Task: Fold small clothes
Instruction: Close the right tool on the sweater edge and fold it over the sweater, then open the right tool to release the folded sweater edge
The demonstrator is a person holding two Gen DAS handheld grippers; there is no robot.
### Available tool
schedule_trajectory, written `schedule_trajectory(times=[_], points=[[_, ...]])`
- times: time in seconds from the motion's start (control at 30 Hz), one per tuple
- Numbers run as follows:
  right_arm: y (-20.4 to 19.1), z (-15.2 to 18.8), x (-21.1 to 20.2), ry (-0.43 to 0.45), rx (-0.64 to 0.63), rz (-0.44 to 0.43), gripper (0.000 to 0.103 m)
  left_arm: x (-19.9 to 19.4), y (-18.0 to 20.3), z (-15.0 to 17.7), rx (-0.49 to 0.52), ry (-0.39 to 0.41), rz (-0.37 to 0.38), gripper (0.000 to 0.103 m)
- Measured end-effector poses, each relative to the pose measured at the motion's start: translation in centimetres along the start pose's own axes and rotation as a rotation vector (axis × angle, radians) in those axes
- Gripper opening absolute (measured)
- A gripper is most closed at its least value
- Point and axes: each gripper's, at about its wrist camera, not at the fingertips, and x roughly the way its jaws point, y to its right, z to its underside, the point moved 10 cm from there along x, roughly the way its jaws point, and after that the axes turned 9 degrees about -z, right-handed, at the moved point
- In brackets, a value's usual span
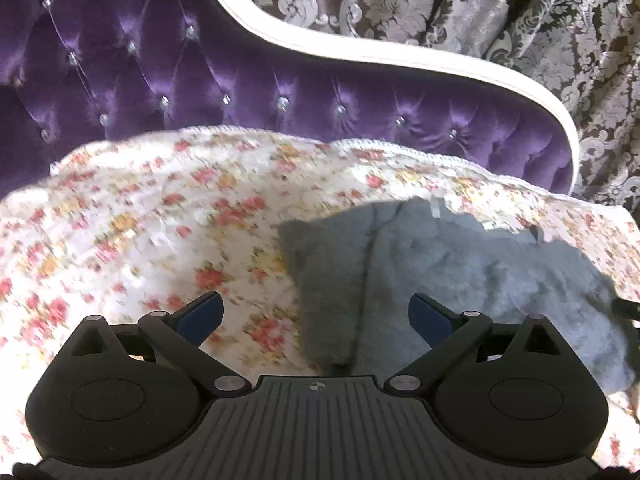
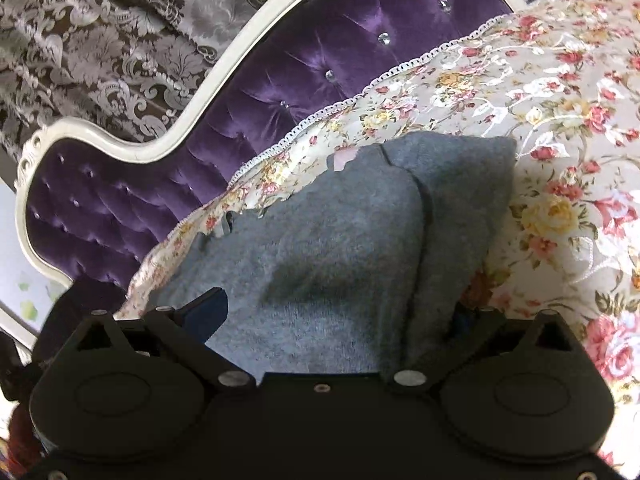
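Observation:
A small grey fleece garment (image 1: 440, 272) lies on the floral bedspread (image 1: 140, 220), its left part folded over with a dark seam. My left gripper (image 1: 316, 316) is open and empty, its jaws wide, just above the garment's left front edge. In the right wrist view the same grey garment (image 2: 328, 240) fills the middle. My right gripper (image 2: 340, 316) is open, with its left finger (image 2: 208, 312) beside the cloth. A fold of the cloth drapes over its right finger, which is mostly hidden.
A purple tufted headboard (image 1: 200, 80) with a white curved frame (image 1: 360, 50) stands behind the bed. A patterned brown and silver curtain (image 1: 520, 20) hangs beyond it. The bedspread's lace edge (image 2: 360, 96) runs along the headboard. The bed's edge is at the left in the right wrist view.

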Motion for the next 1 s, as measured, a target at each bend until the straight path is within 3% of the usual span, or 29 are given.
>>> schedule_trajectory(times=[0.1,0.17,0.23,0.37,0.47,0.67,0.83,1.0], points=[[0.0,0.1,0.0,-0.001,-0.016,0.057,0.085,0.0,-0.8,-0.3,-0.003,0.011,-0.026,0.100],[0.1,0.0,-0.1,-0.011,-0.021,0.108,0.051,0.2,-1.2,-0.3,-0.028,-0.004,-0.020,0.100],[0.5,-0.1,-0.1,-0.030,-0.018,0.183,0.034,0.3,-1.4,-0.2,-0.041,-0.023,-0.008,0.100],[-0.8,-1.5,-0.8,-0.004,-0.020,0.237,0.029,0.2,-1.9,-0.5,-0.046,-0.022,-0.008,0.100],[-4.5,-3.0,-0.3,-0.008,-0.094,0.233,0.028,0.1,-2.5,-0.6,-0.085,-0.029,0.008,0.100],[-13.9,-4.6,4.4,-0.045,-0.213,0.104,0.027,-0.3,-4.3,-1.1,-0.156,-0.032,0.019,0.100],[-20.4,-1.8,11.4,-0.147,-0.302,-0.004,0.026,-0.5,-6.2,-1.2,-0.209,-0.035,0.010,0.100],[-23.1,4.0,18.2,-0.274,-0.423,0.005,0.026,-0.6,-8.1,-1.3,-0.262,-0.046,0.001,0.100]])
